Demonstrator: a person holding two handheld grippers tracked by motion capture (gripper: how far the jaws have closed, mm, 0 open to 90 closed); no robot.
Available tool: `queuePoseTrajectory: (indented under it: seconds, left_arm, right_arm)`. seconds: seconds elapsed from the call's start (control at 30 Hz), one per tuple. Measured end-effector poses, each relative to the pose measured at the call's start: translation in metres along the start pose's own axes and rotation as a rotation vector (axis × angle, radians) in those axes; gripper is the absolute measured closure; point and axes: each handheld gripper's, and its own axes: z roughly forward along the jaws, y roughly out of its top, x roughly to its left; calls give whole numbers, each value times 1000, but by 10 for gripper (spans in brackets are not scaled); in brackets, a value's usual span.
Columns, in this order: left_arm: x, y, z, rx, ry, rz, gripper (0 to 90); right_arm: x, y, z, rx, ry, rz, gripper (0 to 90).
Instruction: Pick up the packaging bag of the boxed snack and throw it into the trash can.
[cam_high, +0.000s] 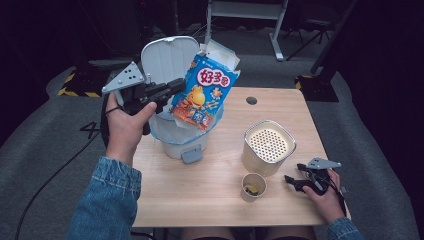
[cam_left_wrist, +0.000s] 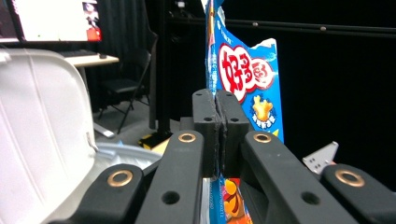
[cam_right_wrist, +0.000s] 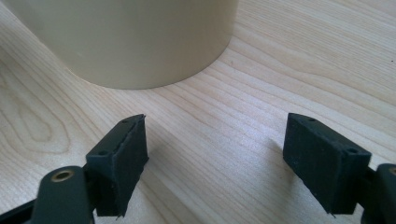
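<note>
The room is dark; light falls mainly on a pale wooden table with a round dark grommet near its far edge. Grey carpet floor surrounds it. Yellow-and-black hazard tape lies at 10 o'clock from the table. A white-framed desk stands at 12 o'clock. In the left gripper view, a lit monitor sits on a light desktop, a dark chair beside it; black walls lie behind.
</note>
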Motion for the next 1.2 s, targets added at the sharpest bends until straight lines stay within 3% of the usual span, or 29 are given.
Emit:
queuePoseTrajectory:
  seconds: [0.37, 0.7, 0.77, 0.87, 1.2]
  left_arm:
    - [9, 21, 11, -100, 62, -14, 883]
    - [26, 17, 16, -150, 160, -41, 883]
    - [27, 17, 17, -150, 172, -41, 883]
    - [36, 14, 18, -136, 226, -40, 882]
    - [55, 1, 28, -116, 300, -42, 882]
  right_arm:
    - [0, 0, 0, 1, 0, 1, 219]
    - [0, 0, 0, 0, 1, 3, 219]
    - [0, 0, 0, 0, 1, 3, 219]
    - [0, 0, 0, -1, 1, 3, 219]
    - [0, 0, 0, -1, 1, 2, 219]
